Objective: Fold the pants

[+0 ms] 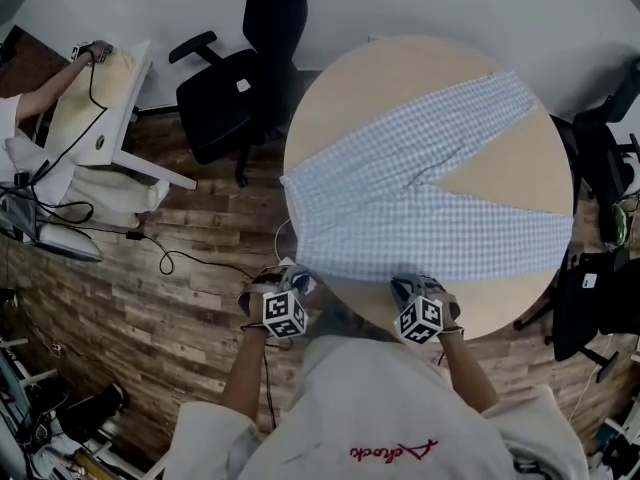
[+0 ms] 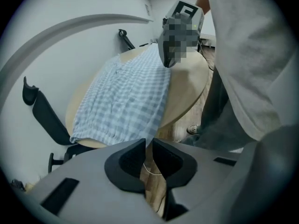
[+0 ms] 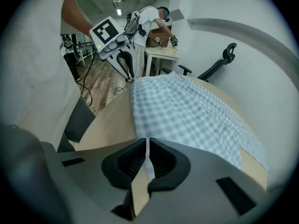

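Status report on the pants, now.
Left tongs shut, empty. Right tongs shut at edge of pants. Pants flat on table, unfolded. Nothing blocking.

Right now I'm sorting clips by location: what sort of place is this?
Probably an office or lab workspace, not a home: black swivel chairs beside the round table, a white desk where another person works, cables trailing over the wood-plank floor.
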The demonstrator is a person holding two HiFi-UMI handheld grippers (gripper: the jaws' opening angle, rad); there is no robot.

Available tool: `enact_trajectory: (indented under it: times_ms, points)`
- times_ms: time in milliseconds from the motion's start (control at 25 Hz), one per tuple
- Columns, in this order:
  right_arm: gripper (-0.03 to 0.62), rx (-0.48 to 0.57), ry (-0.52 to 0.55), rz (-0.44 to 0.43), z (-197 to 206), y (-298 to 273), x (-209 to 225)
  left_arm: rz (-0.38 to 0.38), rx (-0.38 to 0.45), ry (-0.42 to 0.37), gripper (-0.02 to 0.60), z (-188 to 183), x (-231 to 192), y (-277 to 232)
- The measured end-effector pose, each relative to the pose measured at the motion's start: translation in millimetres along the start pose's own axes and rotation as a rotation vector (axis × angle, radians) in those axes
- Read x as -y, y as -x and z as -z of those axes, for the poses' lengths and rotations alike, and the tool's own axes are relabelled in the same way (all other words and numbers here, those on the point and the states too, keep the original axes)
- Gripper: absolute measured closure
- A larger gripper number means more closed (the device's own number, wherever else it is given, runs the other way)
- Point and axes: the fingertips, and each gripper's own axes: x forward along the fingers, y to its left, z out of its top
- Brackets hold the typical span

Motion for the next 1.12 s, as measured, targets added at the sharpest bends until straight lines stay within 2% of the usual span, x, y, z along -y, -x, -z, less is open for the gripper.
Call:
enact_trajectory:
  times_ms: [40, 80, 120, 160, 320, 520, 640, 720, 840, 1040, 1120]
  points:
    - [0.562, -0.009, 0.003, -0.020, -0.7, -2.5, -3.5, 0.008, -0.001, -0.019, 0.545, 0.2, 0.4, -1.2]
    - [0.558, -0.021, 0.006, -0.040, -0.4, -4.9, -6.5, 0.018, -0.002, -0.031, 0.516, 0.4, 0.7, -2.6]
    - [0.464, -0.038, 0.014, -0.054, 1.1, -7.1, -8.6, 0.030, -0.007, -0.041, 0.428, 0.6, 1.3, -4.4]
    - [0.445, -0.057, 0.028, -0.065, 3.4, -8.9, -10.2, 0.040, -0.014, -0.054, 0.410, 1.0, 2.1, -6.3]
    - [0.447, -0.117, 0.111, -0.071, 9.6, -16.2, -12.2, 0.065, -0.046, -0.122, 0.410, 7.4, 4.8, -15.7]
    - [0.496, -0.132, 0.120, -0.064, 9.7, -19.5, -10.7, 0.071, -0.046, -0.141, 0.411, 8.9, 0.0, -21.6]
    - [0.520, -0.138, 0.135, -0.080, 13.2, -19.4, -11.7, 0.075, -0.046, -0.153, 0.460, 6.4, -1.6, -24.1]
    - [0.548, -0.139, 0.141, -0.081, 13.5, -18.8, -12.0, 0.076, -0.045, -0.157, 0.517, 4.6, -3.2, -23.1]
    - [0.560, -0.124, 0.129, -0.066, 10.7, -15.7, -9.0, 0.082, -0.047, -0.171, 0.532, 4.3, -3.4, -23.5]
    - [0.562, -0.098, 0.081, -0.051, 4.7, -10.8, -0.5, 0.030, -0.075, -0.237, 0.522, 10.2, -5.3, -28.3]
    - [0.562, -0.088, 0.065, -0.046, 2.9, -9.4, 2.4, 0.028, -0.088, -0.246, 0.447, 11.4, -3.5, -29.7]
